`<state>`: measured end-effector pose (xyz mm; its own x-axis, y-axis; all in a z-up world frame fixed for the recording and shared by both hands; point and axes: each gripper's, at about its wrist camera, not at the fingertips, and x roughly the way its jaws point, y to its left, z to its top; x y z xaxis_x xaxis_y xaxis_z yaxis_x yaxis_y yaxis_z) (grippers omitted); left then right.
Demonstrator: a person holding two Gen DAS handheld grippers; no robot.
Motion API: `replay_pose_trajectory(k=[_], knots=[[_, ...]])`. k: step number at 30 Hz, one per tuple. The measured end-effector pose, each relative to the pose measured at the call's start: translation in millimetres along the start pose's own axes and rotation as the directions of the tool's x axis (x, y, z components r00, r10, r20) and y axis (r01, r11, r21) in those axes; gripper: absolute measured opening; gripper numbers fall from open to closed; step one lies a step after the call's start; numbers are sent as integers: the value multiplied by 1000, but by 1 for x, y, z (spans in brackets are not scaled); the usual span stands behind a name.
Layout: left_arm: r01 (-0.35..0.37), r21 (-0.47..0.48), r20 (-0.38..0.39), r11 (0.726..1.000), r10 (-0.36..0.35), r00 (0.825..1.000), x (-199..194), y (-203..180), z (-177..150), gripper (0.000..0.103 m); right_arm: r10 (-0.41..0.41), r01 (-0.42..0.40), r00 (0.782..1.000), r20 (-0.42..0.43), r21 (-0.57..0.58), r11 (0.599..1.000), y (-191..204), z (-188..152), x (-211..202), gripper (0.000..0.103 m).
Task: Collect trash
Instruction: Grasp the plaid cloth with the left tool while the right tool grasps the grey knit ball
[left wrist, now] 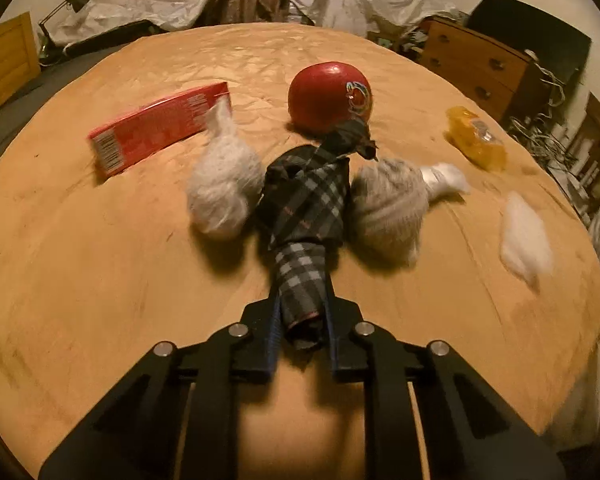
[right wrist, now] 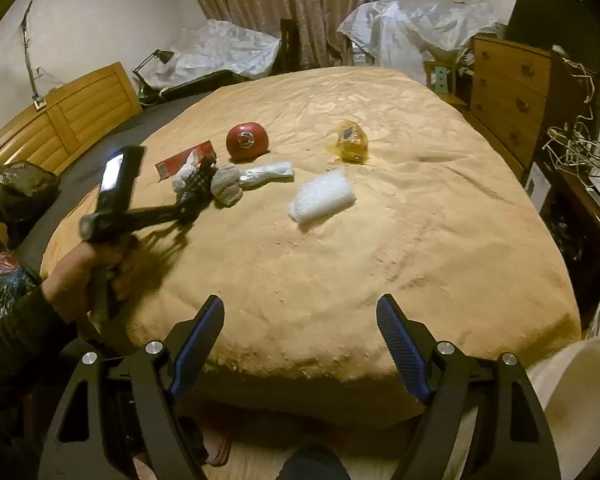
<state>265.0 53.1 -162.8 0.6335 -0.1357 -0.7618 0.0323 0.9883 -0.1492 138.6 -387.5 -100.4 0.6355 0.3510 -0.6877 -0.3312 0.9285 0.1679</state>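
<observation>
light: dim, warm yellow | shadows: soft, dark | blur: motion smear on objects | edges: fisheye bend, black corners

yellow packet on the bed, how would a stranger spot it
Start at the tan bed and find the red ball near its middle. The yellow packet lies apart, toward the dresser side. It is the only clear yellow thing there.

You are in a home bedroom. A wide bed under a tan cover fills the room, with a wooden headboard at its left side. A wooden chest of drawers stands on the right, long curtains hang behind, and a black desk lamp sits by the wall.
</observation>
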Motion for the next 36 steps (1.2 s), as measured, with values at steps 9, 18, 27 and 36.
replay_pose_trajectory(k=[9,18,27,36], knots=[[42,29,-28,999,-42,999,-65,38,-83,22,73,-75,996,-43,-40,996,26,6,40,80],[33,83,99,996,-41,994,-92,41,-59,85,146,-156,984,-102,-99,983,61,29,101,80],[-8,102,32,995,5,999,-34,30,-43,79,203,-215,975,-90,-156,964,103,88,175,69],[-2,84,20,996,1,1000,-24,35,-46,66,186,-206,974,-129,-166,964,130,132,249,63]])
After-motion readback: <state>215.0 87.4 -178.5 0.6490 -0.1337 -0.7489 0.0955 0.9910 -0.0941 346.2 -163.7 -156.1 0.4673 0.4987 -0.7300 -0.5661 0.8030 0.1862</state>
